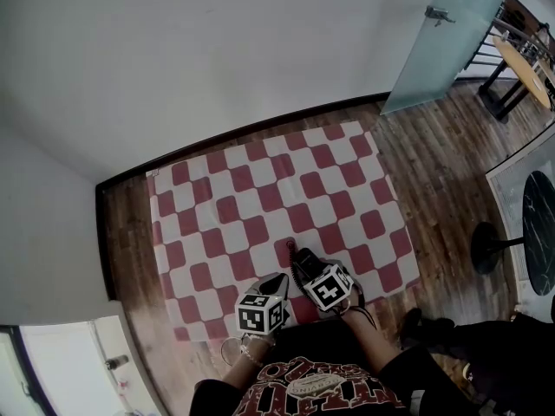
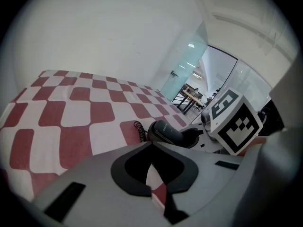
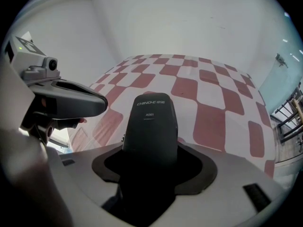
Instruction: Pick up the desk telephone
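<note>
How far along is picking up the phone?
Done: the right gripper has its fingers clamped on the desk telephone. In hand: that grip; the left gripper is shut, empty. Left: the lift, since the phone sits low by the checkered cloth.

The head view looks steeply down on the checkered cloth (image 1: 260, 189) — both gripper views skim it low, close to the desk telephone (image 3: 150, 126).

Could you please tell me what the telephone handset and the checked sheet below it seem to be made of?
The telephone handset looks like matte black moulded plastic: smooth rounded edges, white printed lettering. The checked sheet is probably thin matte cloth, lying flat with slightly uneven edges; vinyl is possible.
</note>
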Demonstrator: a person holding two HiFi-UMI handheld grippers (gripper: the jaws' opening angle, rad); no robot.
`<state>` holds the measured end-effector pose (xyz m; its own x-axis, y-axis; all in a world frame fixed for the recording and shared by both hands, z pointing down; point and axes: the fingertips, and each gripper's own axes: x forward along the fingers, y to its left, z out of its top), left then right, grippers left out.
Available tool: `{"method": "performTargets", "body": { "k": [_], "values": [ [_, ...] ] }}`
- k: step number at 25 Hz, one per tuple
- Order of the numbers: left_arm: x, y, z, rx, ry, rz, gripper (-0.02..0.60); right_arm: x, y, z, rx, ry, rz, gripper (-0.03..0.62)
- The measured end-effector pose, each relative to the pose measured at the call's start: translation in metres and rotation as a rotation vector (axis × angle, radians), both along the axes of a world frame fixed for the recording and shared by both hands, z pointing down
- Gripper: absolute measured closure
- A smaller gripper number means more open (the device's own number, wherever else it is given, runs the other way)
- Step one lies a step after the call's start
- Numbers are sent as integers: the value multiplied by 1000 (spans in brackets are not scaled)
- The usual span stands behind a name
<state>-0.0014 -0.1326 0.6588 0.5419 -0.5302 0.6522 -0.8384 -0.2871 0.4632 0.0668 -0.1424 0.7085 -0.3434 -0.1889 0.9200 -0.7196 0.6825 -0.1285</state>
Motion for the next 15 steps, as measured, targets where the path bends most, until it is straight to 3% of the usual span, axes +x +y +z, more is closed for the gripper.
{"method": "performTargets", "body": {
  "k": [15],
  "values": [
    [9, 2, 6, -13, -9, 20, 577, 2, 5, -28, -4, -17, -21, 313]
  ]
}}
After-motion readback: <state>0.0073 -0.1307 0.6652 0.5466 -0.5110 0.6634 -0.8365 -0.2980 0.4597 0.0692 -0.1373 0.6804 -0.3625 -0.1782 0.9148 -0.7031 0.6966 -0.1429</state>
